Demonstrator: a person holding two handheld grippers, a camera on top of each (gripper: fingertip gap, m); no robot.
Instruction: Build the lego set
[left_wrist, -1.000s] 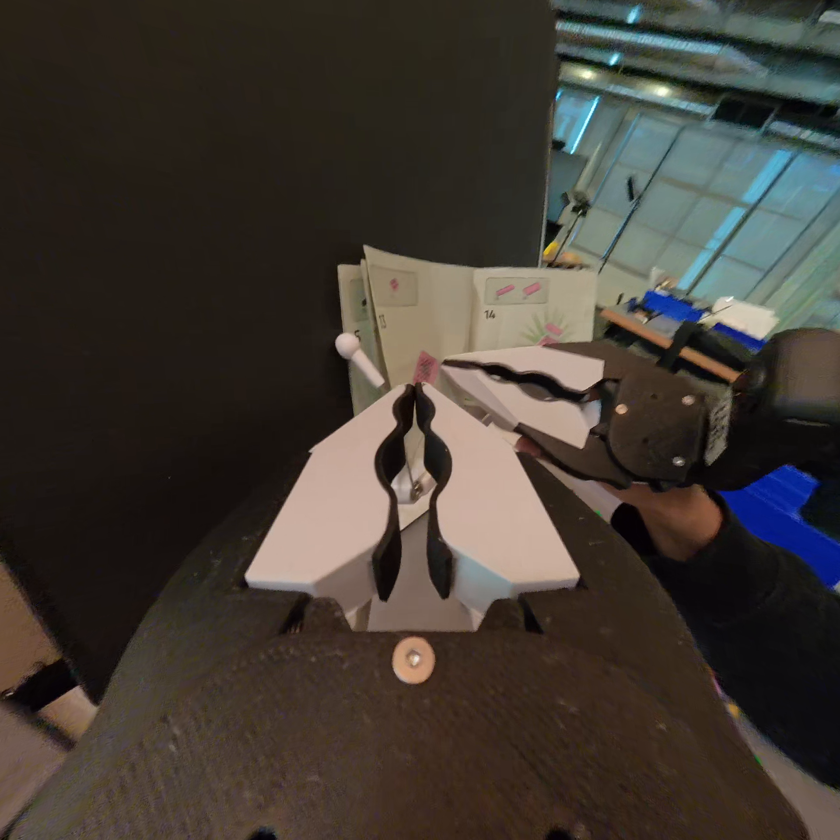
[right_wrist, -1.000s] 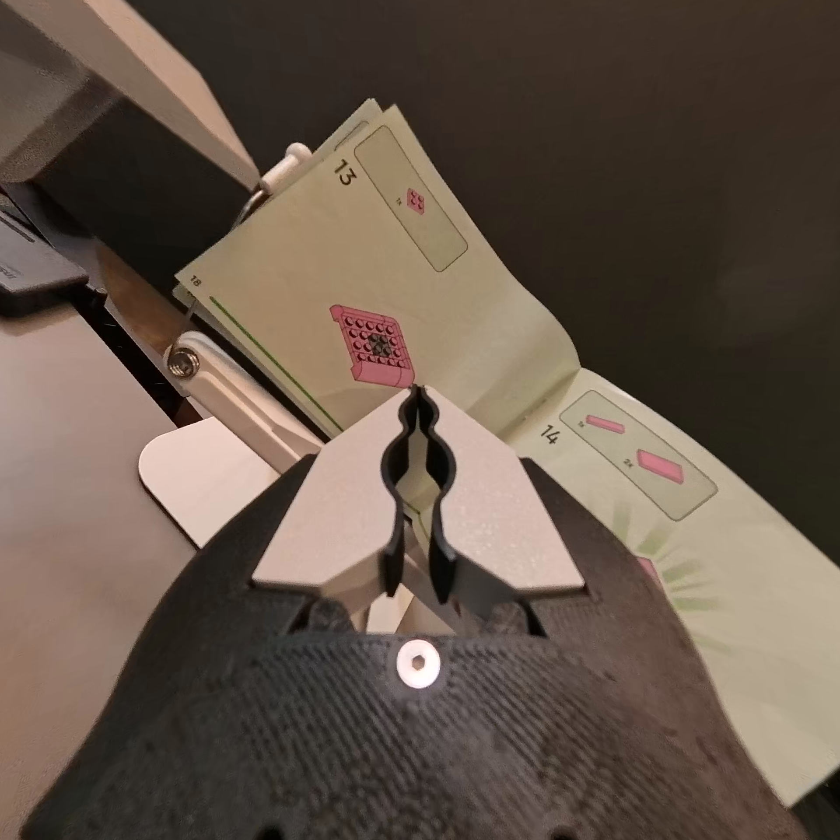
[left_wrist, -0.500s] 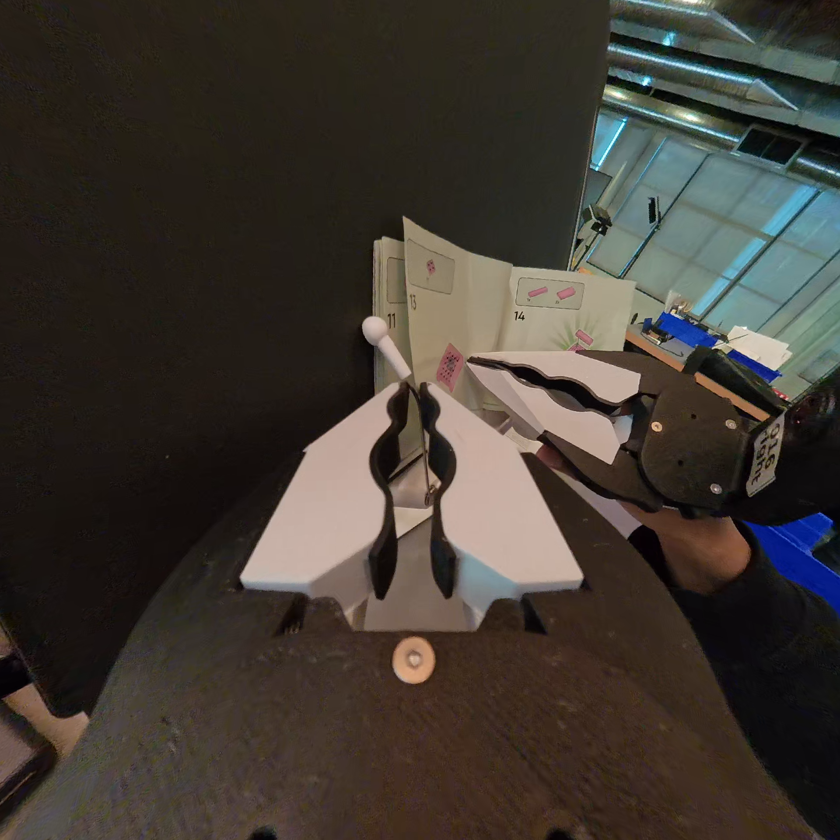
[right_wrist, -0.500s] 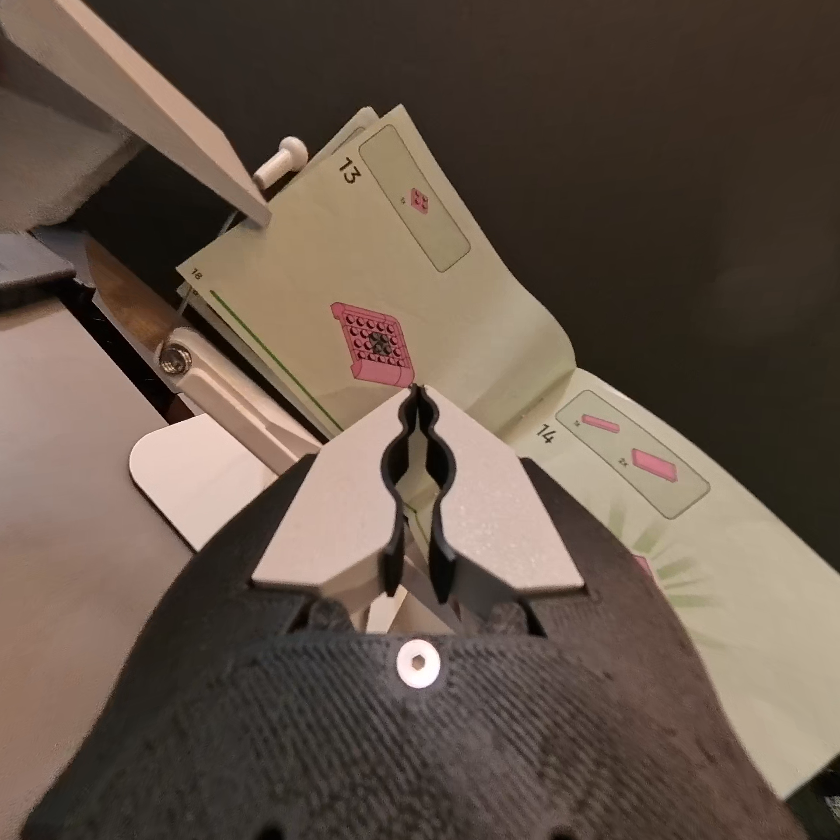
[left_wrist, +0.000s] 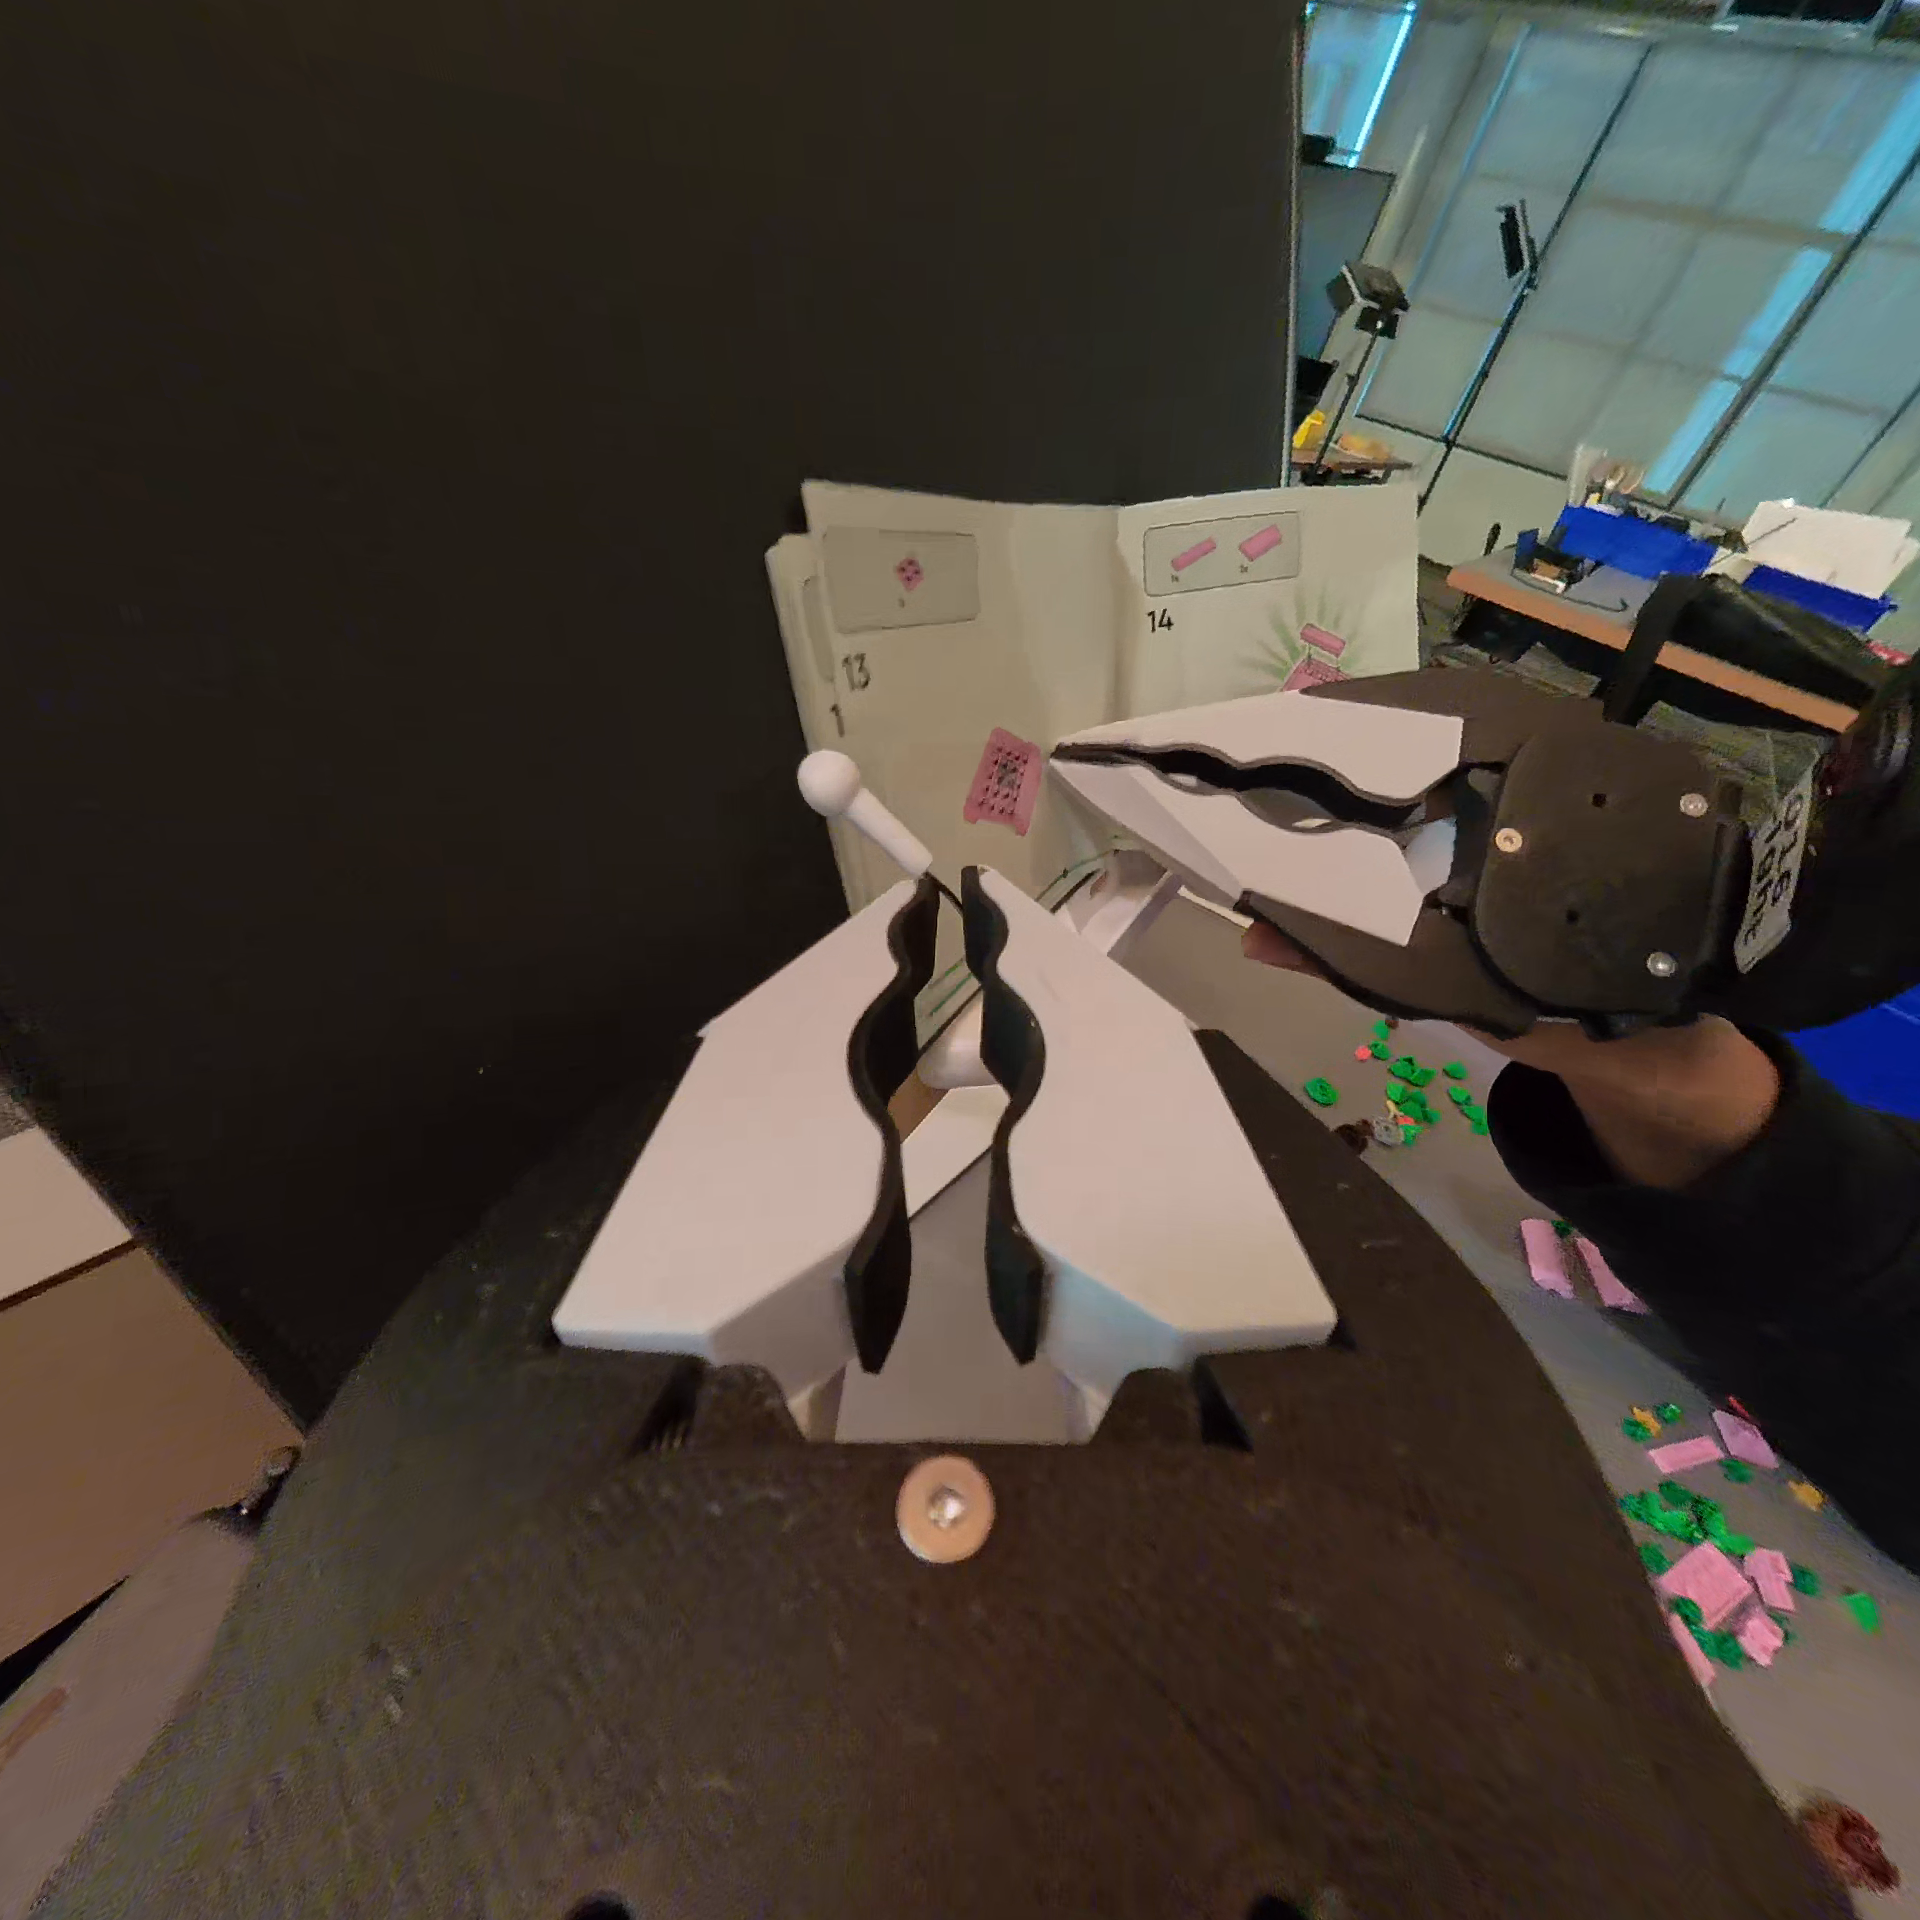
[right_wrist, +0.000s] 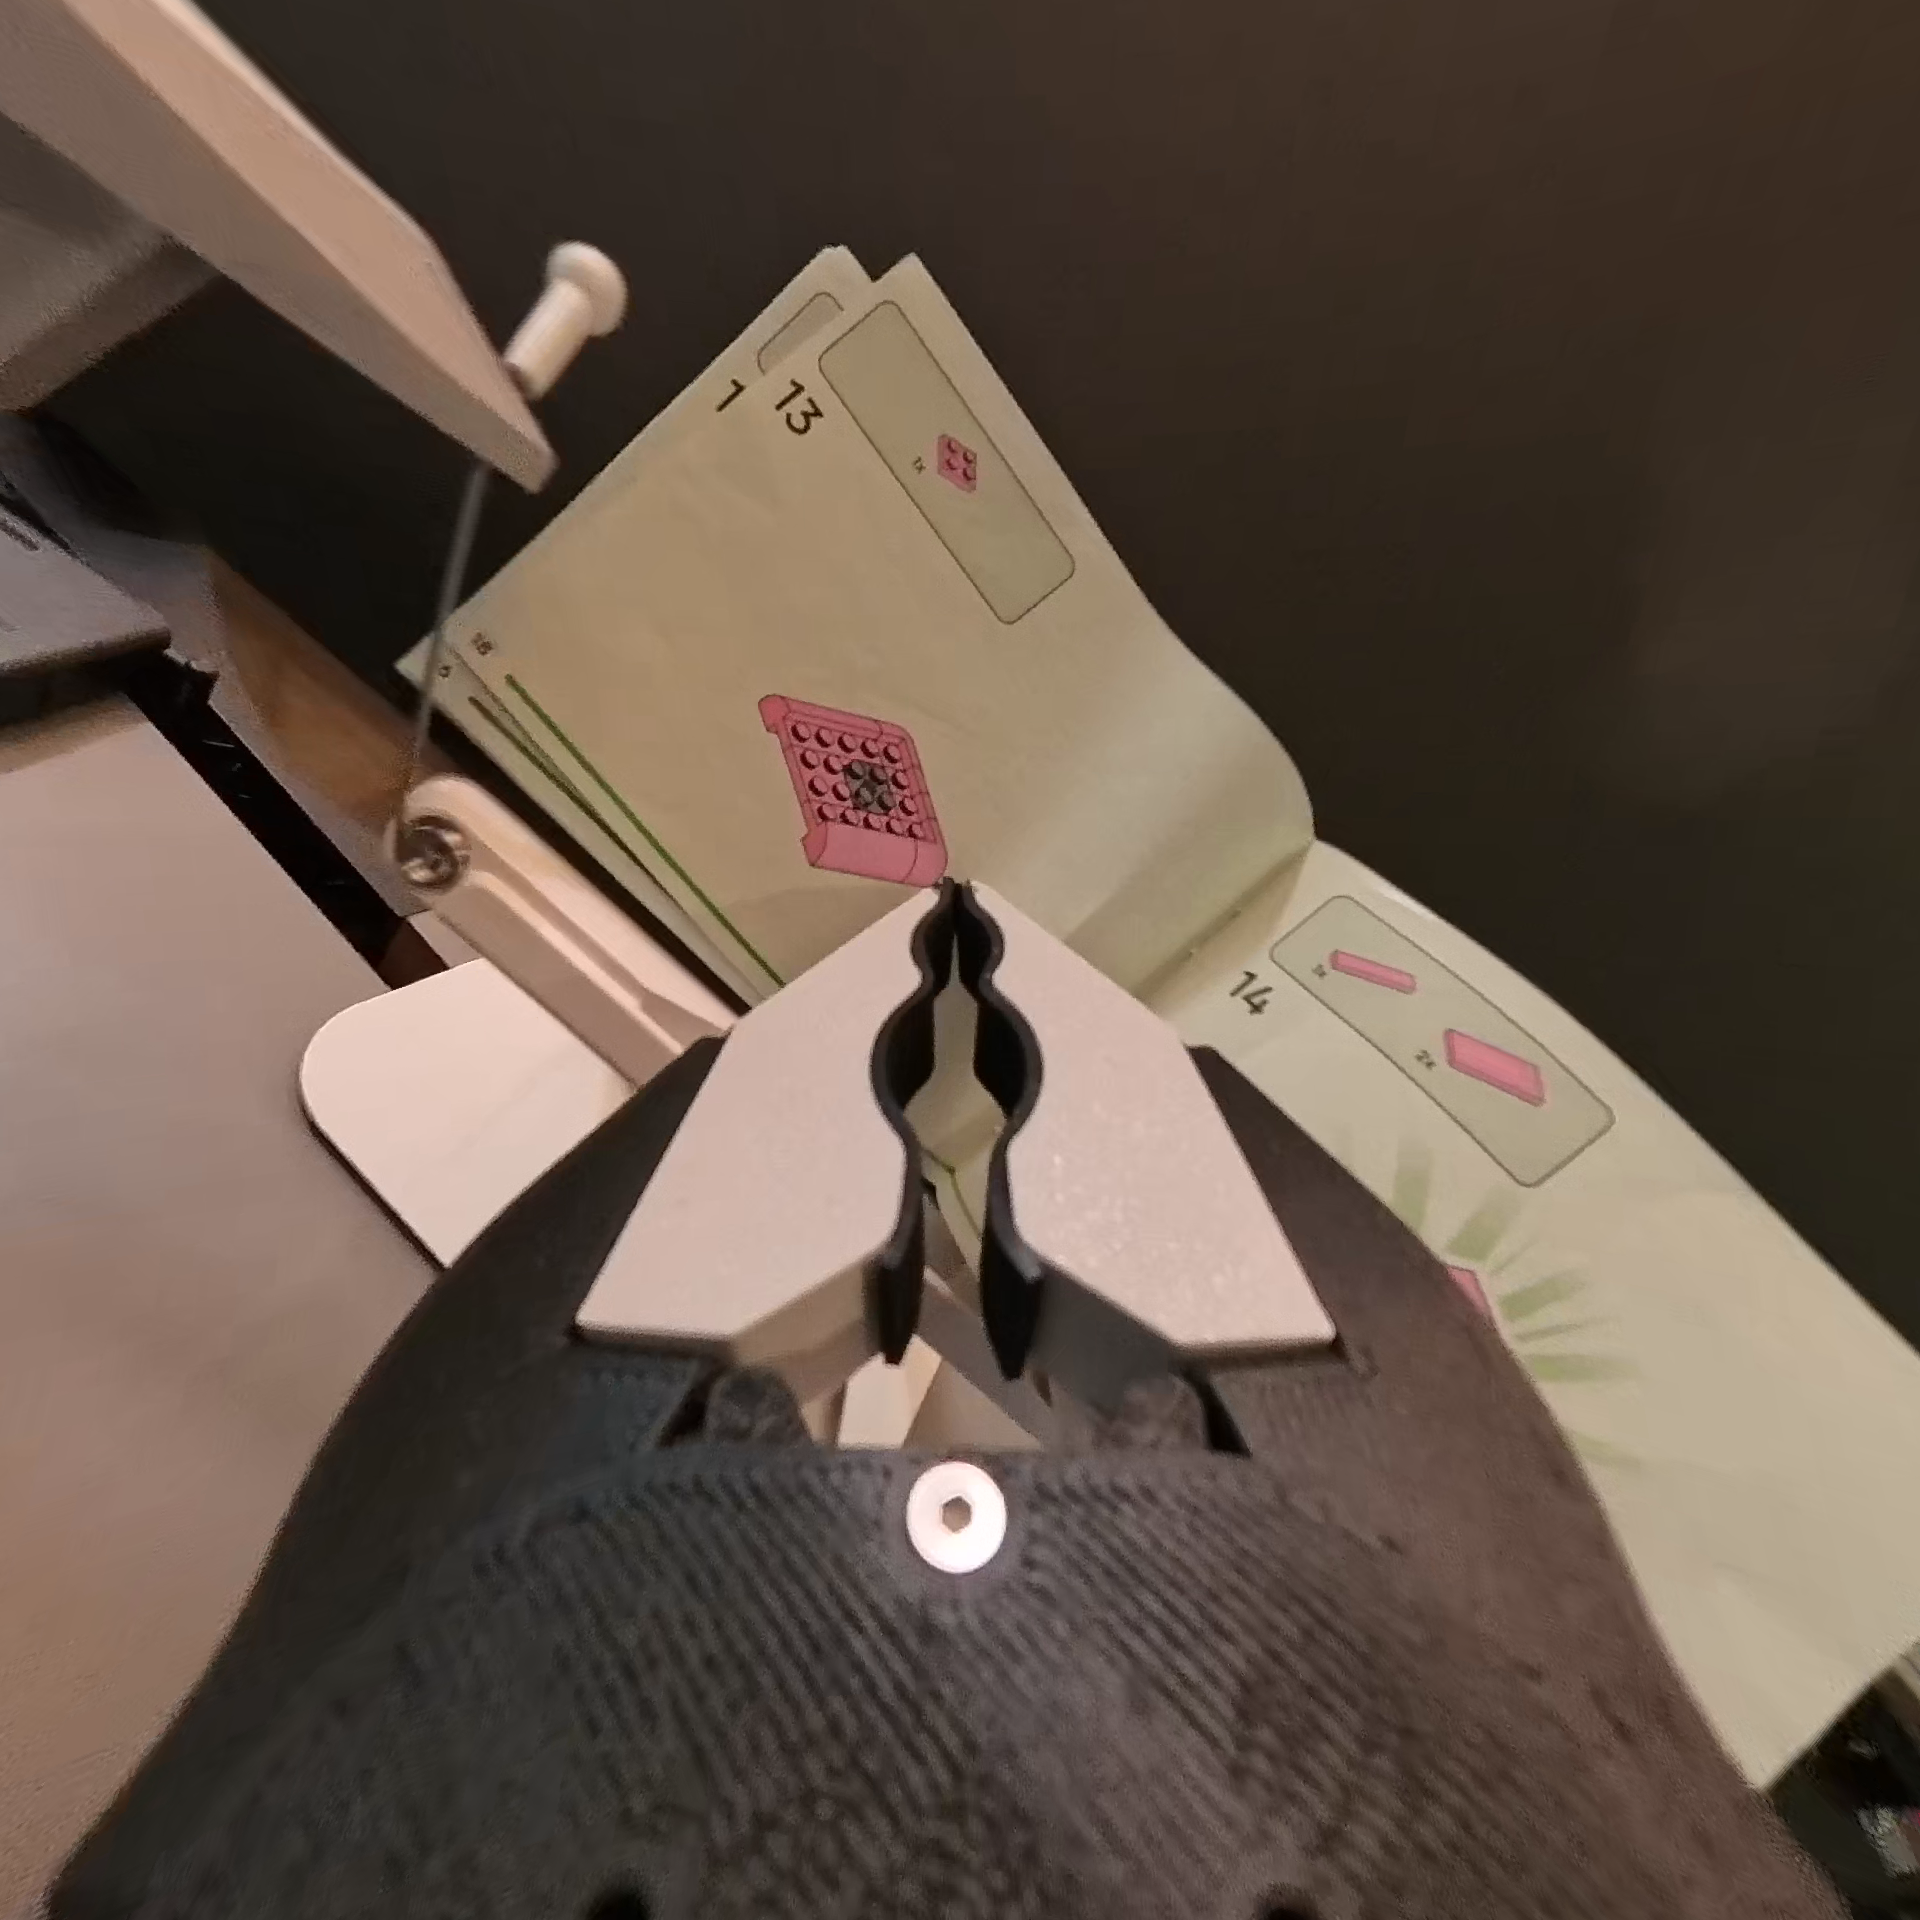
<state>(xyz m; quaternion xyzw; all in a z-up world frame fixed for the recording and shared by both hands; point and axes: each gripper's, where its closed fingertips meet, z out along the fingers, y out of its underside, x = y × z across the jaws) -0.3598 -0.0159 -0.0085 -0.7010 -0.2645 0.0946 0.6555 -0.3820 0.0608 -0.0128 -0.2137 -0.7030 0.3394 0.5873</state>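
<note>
The left tongs (left_wrist: 943, 883) are slightly apart, a thin wire arm with a white knob (left_wrist: 828, 779) just beyond their tips at 11 o'clock. The right tongs (right_wrist: 953, 891) are pressed together on nothing, tips near the open instruction booklet (right_wrist: 1039, 727) propped on a white stand (right_wrist: 436, 1070). Loose pink and green lego pieces (left_wrist: 1714, 1558) lie scattered on the bench (left_wrist: 1558, 1299) at 4 o'clock.

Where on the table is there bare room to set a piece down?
Bare table lies between the book stand and the green pieces. Farther right it is crowded: pink and green pieces lie scattered below the right gripper.
</note>
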